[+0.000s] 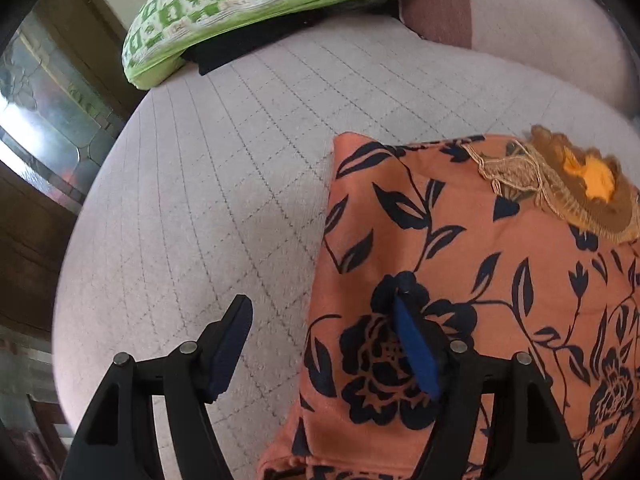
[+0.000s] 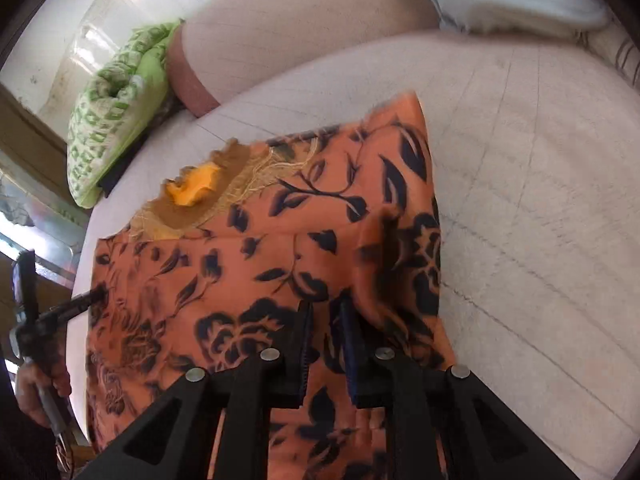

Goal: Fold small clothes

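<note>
An orange garment with a dark floral print [image 1: 460, 264] lies on the pale quilted sofa seat [image 1: 224, 184]; it has a brown lace neckline with a yellow patch [image 1: 592, 180]. My left gripper [image 1: 324, 304] is open over the garment's left edge, the right finger on the cloth, the left finger over the seat. In the right wrist view the garment [image 2: 280, 240] fills the middle. My right gripper [image 2: 326, 312] is nearly shut on a raised fold of the garment's right side [image 2: 384, 264]. The left gripper also shows at the far left of that view [image 2: 60, 312].
A green and white patterned cushion [image 1: 248, 4] lies on a dark cloth at the back left of the seat. The sofa back [image 2: 304, 24] rises behind. A white cushion [image 2: 520, 4] sits at the back right. The seat edge drops off at the left.
</note>
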Available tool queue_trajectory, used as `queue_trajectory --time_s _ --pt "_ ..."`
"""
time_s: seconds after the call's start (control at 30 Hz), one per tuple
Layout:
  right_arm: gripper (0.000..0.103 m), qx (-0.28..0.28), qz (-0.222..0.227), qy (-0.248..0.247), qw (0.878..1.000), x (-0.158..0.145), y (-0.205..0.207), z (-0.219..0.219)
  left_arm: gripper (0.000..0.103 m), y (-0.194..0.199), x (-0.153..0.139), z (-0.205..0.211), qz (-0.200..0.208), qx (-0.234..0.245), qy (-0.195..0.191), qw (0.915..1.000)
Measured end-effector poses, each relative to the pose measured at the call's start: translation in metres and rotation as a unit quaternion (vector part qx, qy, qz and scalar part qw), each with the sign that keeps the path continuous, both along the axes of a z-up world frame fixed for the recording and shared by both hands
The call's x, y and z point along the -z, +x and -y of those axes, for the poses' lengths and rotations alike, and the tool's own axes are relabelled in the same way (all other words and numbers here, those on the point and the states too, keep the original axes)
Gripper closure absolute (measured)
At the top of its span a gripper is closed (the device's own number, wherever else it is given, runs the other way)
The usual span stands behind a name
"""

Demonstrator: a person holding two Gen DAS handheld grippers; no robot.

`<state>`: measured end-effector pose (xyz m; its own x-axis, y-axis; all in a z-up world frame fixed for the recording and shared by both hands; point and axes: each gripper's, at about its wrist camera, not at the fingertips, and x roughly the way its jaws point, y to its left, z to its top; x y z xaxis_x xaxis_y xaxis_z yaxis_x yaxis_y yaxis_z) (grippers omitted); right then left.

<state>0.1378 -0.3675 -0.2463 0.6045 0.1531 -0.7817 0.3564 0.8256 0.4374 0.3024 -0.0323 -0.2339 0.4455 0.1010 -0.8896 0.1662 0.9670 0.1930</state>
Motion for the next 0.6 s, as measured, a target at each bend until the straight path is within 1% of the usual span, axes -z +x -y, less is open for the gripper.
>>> queue_trajectory --time_s 0.07,0.13,0.23,0.27,0.3,0.33,0.37,0.4,0.47,0.53,0.6 --pt "0.086 -0.001 -0.005 0.003 1.000 -0.010 -0.002 -0.002 0.026 -0.003 -0.006 -0.008 -0.012 -0.010 -0.022 0.9996" --pt "0.086 -0.015 0.016 0.010 1.000 -0.023 -0.014 -0.008 0.027 -0.012 -0.014 -0.015 -0.015 -0.008 -0.030 0.9994" --pt "0.086 -0.042 0.039 0.008 0.998 -0.034 -0.030 -0.027 0.027 -0.042 -0.031 -0.027 0.007 0.013 -0.051 0.9986" --pt "0.086 -0.053 0.037 0.003 0.998 -0.032 -0.032 -0.035 0.027 -0.052 -0.030 -0.028 0.010 0.027 -0.048 0.9984" --pt "0.086 -0.059 0.014 -0.011 0.998 -0.023 -0.030 -0.043 0.027 -0.055 -0.027 -0.027 0.008 0.039 -0.029 0.9988" --pt "0.086 -0.059 -0.019 -0.021 0.998 -0.011 -0.027 -0.048 0.027 -0.064 -0.019 -0.025 -0.002 0.050 0.008 0.9987" --pt "0.085 -0.050 -0.007 -0.022 0.999 -0.007 -0.031 -0.051 0.026 -0.068 -0.010 -0.026 -0.019 0.054 0.042 0.9975" --pt "0.086 -0.038 0.007 -0.018 0.999 -0.012 -0.038 -0.050 0.026 -0.072 -0.006 -0.029 -0.030 0.053 0.044 0.9972" --pt "0.086 -0.040 -0.004 0.006 0.999 -0.022 -0.051 -0.050 0.026 -0.084 -0.014 -0.046 -0.043 0.033 -0.003 0.9985" --pt "0.086 -0.052 0.017 0.036 0.998 -0.033 -0.076 -0.049 0.026 -0.097 -0.022 -0.057 -0.049 0.034 -0.031 0.9978" --pt "0.086 -0.040 0.029 0.037 0.998 -0.042 -0.110 -0.049 0.026 -0.121 -0.031 -0.072 -0.041 0.045 -0.041 0.9973"
